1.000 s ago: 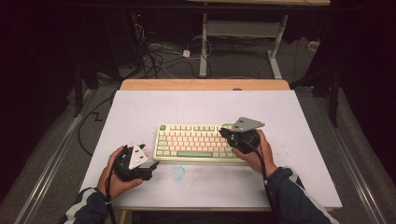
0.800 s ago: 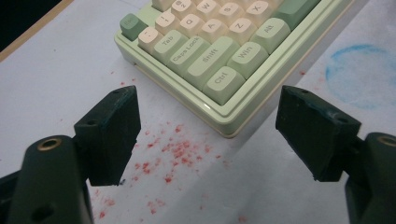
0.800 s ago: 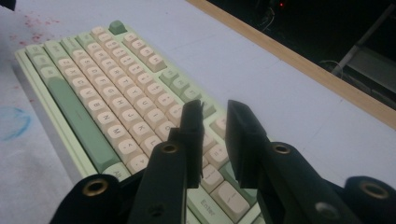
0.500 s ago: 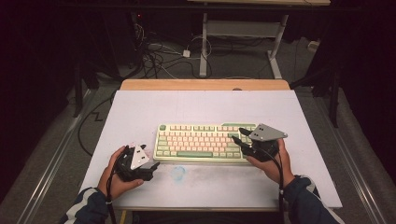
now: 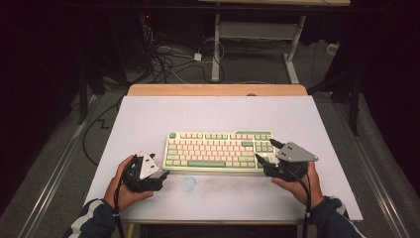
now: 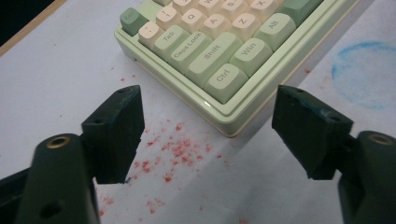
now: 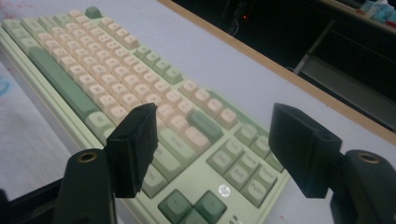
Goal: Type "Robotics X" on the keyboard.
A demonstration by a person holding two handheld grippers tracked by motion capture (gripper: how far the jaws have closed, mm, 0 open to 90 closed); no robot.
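Reading Ctrl, Win, Shift, the keyboard lies between both gaping, empty tools.

A white sheet covers the surface, leaving a strip of bare wood along the far edge. A blue ring mark sits near the front edge, and red specks are scattered toward the front left corner. Beyond the far edge, cables lie tangled on the floor beside a white desk frame.
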